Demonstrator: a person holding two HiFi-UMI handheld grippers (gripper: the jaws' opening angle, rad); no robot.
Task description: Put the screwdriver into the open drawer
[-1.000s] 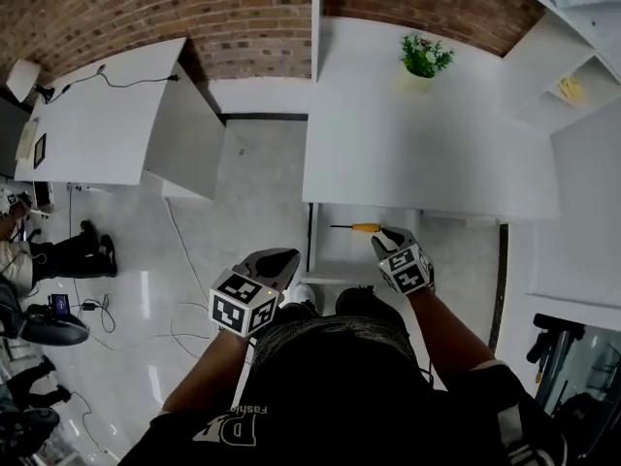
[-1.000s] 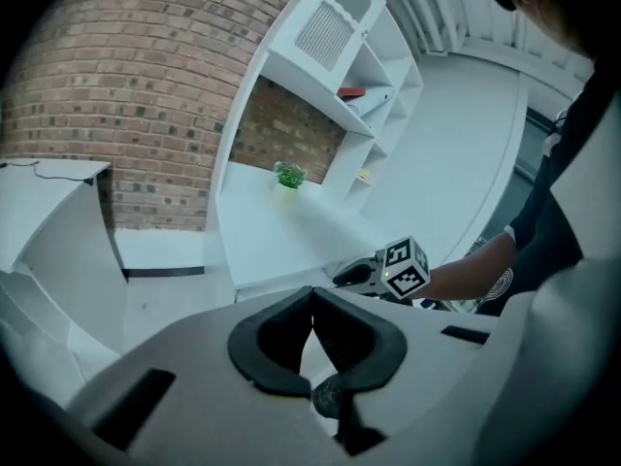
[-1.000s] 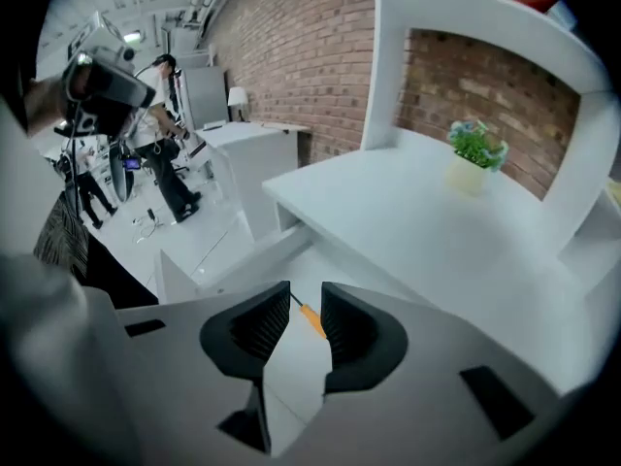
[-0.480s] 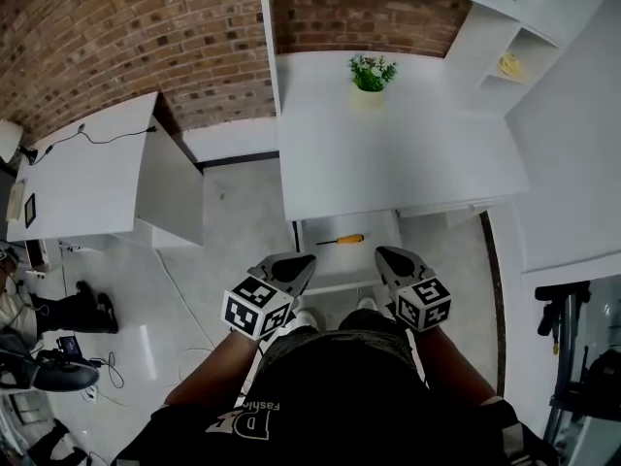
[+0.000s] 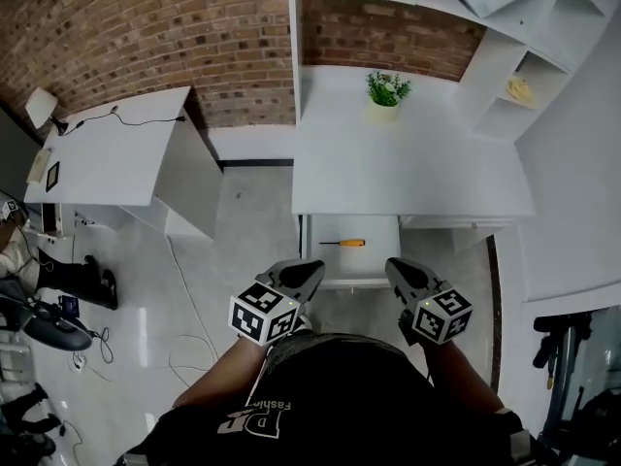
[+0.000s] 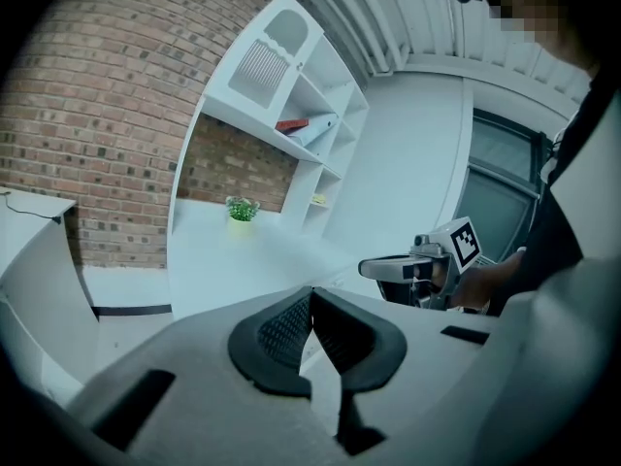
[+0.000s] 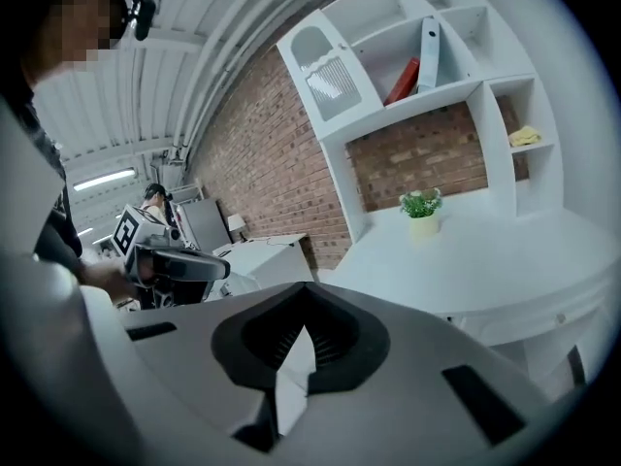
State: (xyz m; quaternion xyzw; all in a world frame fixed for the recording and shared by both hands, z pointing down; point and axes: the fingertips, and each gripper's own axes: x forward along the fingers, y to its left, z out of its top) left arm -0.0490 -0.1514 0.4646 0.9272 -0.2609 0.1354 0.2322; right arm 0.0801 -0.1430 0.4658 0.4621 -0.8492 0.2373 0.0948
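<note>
**Item: screwdriver** [image 5: 347, 243]. Orange handle, thin dark shaft. Lies flat on the floor of the open drawer [image 5: 380, 262], centre of the head view, handle toward the right. Nothing touches it.

**Item: drawer.** White, pulled out from under the desk [image 5: 408, 168]. Nothing else is visible in it.

**Item: left gripper** [image 5: 310, 269]. Lower centre, just below the drawer's front edge. Pads meet at the tips with nothing between them.

**Item: right gripper** [image 5: 397, 266]. Lower centre-right, level with the other. Its jaws have just been closing and now stand together, nothing held.

**Item: potted plant** [image 5: 387, 89]. At the back of the desk, upper centre.

**Status:** placing appears complete, since the tool rests inside and both grippers are clear of it.

**Next:** probably nothing more for the stated task. If the drawer is to be shut, a level push on its front edge would do it.
</note>
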